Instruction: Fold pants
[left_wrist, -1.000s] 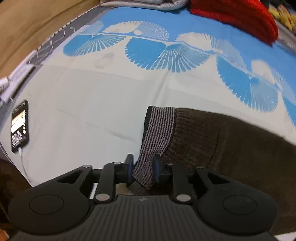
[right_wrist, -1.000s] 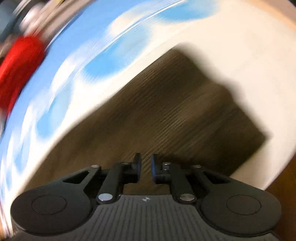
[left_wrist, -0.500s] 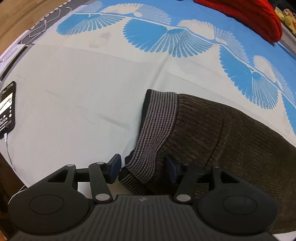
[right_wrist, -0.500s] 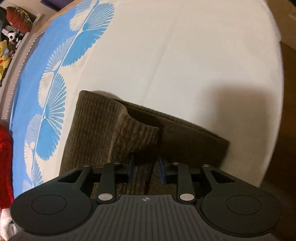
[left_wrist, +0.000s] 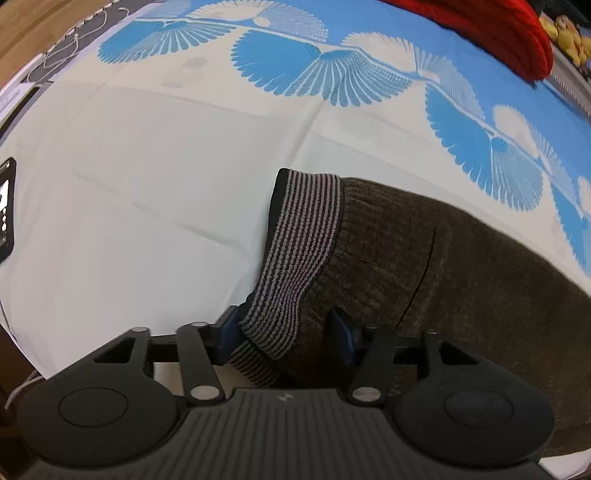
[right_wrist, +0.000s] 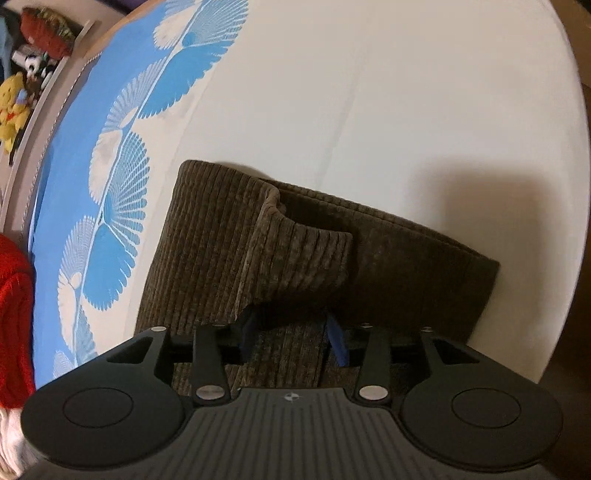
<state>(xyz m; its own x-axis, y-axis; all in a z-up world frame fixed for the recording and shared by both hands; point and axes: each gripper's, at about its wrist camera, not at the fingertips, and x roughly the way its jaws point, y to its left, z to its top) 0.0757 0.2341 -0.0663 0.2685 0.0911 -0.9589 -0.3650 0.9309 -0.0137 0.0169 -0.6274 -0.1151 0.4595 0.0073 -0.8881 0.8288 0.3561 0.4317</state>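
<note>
Brown corduroy pants (left_wrist: 443, 277) lie on the bed, the grey-and-black striped waistband (left_wrist: 303, 236) at their left end. My left gripper (left_wrist: 284, 328) points steeply down over the waistband's near corner. Its jaws are closing with that corner between them, and the pads are not squeezing it. In the right wrist view the pants (right_wrist: 207, 251) lie folded, a turned-back flap (right_wrist: 310, 258) of the leg on top. My right gripper (right_wrist: 291, 336) sits low over the fabric just below that flap. Its jaws are opening with corduroy between them, held by neither pad.
The sheet (left_wrist: 147, 184) is white, with a blue fan-pattern band along its far side. A red garment (left_wrist: 498, 33) lies at the far right and a lit phone (left_wrist: 5, 210) at the left edge. Plush toys (right_wrist: 14, 107) line a shelf. The bed's edge (right_wrist: 576, 221) curves down the right.
The left jaws let go of the waistband, spread wide, then came in a little. The right gripper rolled and settled lower over the folded leg, and its jaws spread apart.
</note>
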